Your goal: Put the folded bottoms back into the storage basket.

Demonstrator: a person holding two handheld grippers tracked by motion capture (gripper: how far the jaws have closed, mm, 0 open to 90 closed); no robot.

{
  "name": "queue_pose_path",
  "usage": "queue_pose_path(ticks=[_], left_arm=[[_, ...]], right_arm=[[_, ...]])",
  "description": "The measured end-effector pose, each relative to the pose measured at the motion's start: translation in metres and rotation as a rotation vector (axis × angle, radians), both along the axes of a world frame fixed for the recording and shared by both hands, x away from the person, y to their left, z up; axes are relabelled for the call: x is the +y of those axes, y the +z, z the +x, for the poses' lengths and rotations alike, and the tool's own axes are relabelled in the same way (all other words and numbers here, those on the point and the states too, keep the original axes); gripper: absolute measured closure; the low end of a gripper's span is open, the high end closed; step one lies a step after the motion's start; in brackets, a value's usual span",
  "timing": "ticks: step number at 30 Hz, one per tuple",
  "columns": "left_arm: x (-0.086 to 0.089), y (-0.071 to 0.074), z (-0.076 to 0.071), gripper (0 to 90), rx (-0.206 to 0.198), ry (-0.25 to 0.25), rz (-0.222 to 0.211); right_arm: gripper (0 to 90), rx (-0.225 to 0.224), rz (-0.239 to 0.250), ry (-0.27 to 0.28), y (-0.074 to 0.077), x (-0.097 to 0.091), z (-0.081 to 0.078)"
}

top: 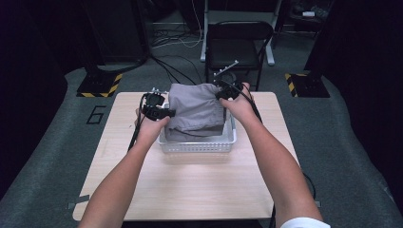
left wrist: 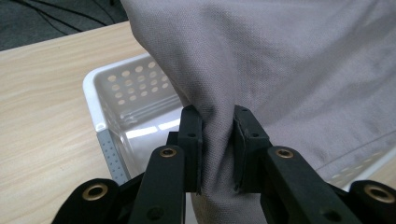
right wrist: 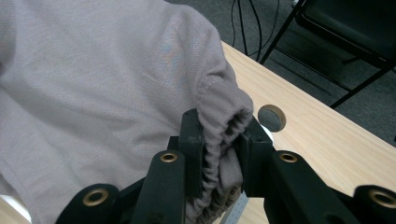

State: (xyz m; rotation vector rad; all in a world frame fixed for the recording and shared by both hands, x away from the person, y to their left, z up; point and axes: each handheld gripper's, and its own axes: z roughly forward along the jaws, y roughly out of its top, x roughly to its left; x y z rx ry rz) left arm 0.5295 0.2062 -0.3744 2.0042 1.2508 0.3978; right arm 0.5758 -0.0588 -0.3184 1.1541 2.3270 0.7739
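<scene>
I hold one claw in each hand above a white perforated basket that stands on the wooden table, slightly toward the far edge and near the middle of the table's width.

Left claw: clenched on the grey cloth. In the left gripper view, the two black jaws pinch a gathered fold of the cloth between the pads, with fabric bulging above and hanging below the pinch point. Behind the jaws, the basket shows its white wall with rows of round holes and one rounded corner, standing on the table.

Right claw: clenched on the same cloth. In the right gripper view, the jaws grasp a ribbed, elasticated hem of the cloth, bunched between the pads. Past the jaws lies the table, with a round cable hole cut into it just beside the pinched hem.

Position of the cloth: in the high view it hangs between the two claws, spread across the left and centre of the basket. Its lower part drapes into the basket; its upper part is raised above the rim. The left claw grips the left side of the cloth, the right claw grips the far right corner.

Surroundings: a black folding chair stands on the grey floor beyond the far edge of the table.
</scene>
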Motion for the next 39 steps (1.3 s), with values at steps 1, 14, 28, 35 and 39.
queue_pose_path(ticks=[1, 14, 28, 35, 39], left_arm=[[-0.001, -0.002, 0.001, 75.5, -0.001, 0.001, 0.000], [-0.008, -0.030, 0.008, 75.5, 0.032, 0.012, 0.008], [-0.005, -0.045, 0.008, 75.5, 0.057, 0.034, 0.020], [-0.008, -0.050, 0.009, 75.5, 0.064, 0.031, 0.027], [-0.009, -0.052, 0.010, 75.4, 0.076, 0.034, 0.034]], right_arm=[[74.3, 0.003, -0.005, -0.001, -0.001, 0.001, 0.000], [74.3, 0.038, -0.057, -0.012, -0.026, 0.003, 0.006], [74.1, 0.068, -0.046, -0.022, -0.044, 0.008, 0.010], [74.1, 0.078, -0.052, -0.029, -0.050, 0.009, 0.013], [74.1, 0.086, -0.051, -0.033, -0.053, 0.009, 0.013]])
